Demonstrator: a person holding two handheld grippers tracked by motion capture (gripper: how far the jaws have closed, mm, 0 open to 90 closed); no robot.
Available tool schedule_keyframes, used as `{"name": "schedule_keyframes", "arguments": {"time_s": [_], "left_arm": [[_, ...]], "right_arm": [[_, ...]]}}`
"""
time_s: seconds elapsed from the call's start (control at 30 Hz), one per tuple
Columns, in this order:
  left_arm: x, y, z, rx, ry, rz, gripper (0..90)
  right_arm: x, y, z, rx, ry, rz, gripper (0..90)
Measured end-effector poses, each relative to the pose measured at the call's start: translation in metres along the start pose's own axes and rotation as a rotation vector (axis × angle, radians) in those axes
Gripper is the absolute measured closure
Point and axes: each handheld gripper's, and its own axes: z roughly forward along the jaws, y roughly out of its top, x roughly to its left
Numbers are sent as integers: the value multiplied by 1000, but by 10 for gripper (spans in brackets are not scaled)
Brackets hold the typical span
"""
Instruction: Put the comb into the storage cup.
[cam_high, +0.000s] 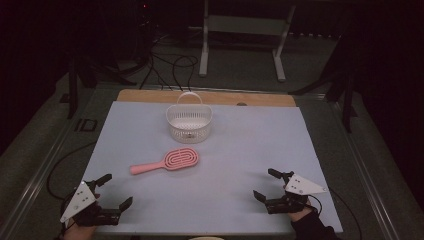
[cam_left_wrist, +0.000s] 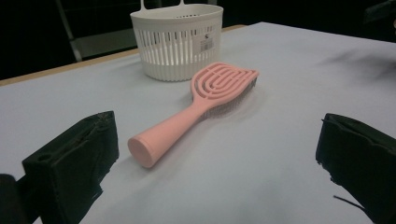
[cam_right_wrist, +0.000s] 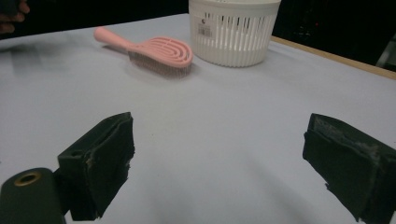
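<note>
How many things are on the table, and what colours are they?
Pink plastic hairbrush with a slotted oval head: 1
White slotted plastic basket with a loop handle: 1
Black two-jaw grippers, left gripper and right gripper, both open and holding nothing: 2
Total: 4, all on the pale blue table cover.

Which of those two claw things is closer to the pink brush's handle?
The left gripper. The pink hairbrush points its handle toward that side, while the right gripper sits farther off, beyond the brush's head.
</note>
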Motion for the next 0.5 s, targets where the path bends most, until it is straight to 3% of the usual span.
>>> {"name": "schedule_keyframes", "arguments": {"time_s": [0.37, 0.5], "left_arm": [[-1, 0, 2, 5, -9, -1, 2], [-2, 0, 0, 5, -10, 4, 2]], "right_arm": [[-1, -2, 1, 19, -2, -2, 87], [1, 0, 0, 3, -17, -8, 88]]}}
